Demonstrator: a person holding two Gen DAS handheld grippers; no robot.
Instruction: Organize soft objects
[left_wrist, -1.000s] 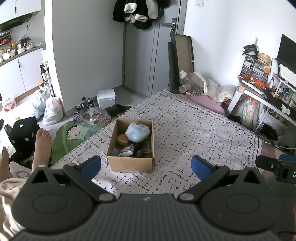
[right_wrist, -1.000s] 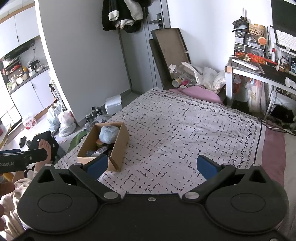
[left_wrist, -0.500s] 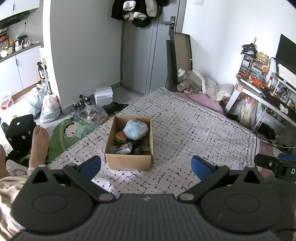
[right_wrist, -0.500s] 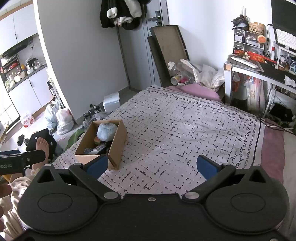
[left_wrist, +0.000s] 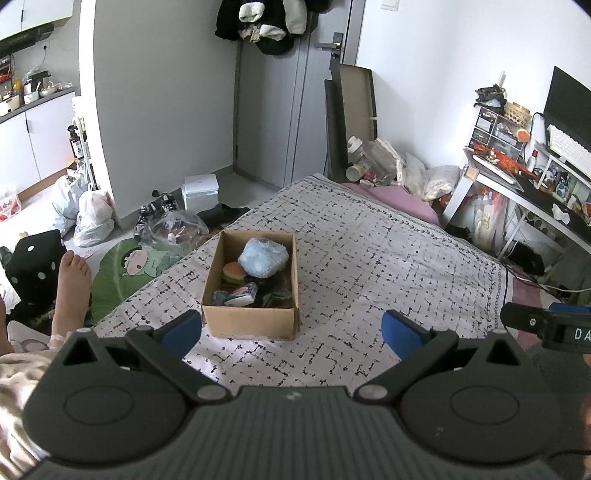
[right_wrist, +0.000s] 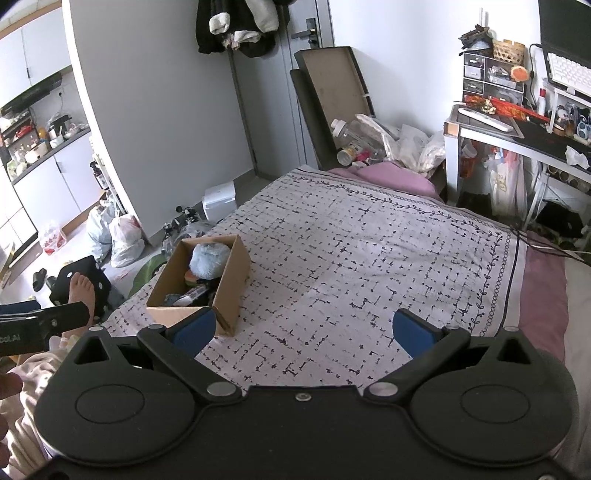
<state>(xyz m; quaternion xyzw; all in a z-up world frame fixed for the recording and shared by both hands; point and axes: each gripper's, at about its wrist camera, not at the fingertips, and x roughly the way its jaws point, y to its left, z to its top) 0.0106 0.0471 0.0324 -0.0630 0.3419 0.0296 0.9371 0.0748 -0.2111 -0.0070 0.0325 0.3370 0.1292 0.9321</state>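
Note:
A cardboard box (left_wrist: 251, 319) (right_wrist: 232, 280) stands on the patterned bed cover (left_wrist: 369, 266) (right_wrist: 369, 258). Inside lie a fluffy light-blue plush (left_wrist: 263, 257) (right_wrist: 208, 260), a burger-shaped toy (left_wrist: 233, 272) and several small dark items. My left gripper (left_wrist: 291, 334) is open, held back from the box's near wall with nothing between its fingers. Well to the right of the box, over bare cover, my right gripper (right_wrist: 303, 330) is open and holds nothing; its left fingertip overlaps the box's near corner in the right wrist view.
A person's bare foot (left_wrist: 72, 284) rests left of the bed. Bags (left_wrist: 92, 218), a white box (left_wrist: 199, 192) and a green mat (left_wrist: 129, 266) crowd the floor. A desk (left_wrist: 524, 192) stands right; clutter and a pink pillow (left_wrist: 391, 195) lie at the bed's far end.
Both cameras have risen and drawn back slightly, so the box sits a little farther off. Both grippers stay open and nothing was picked up.

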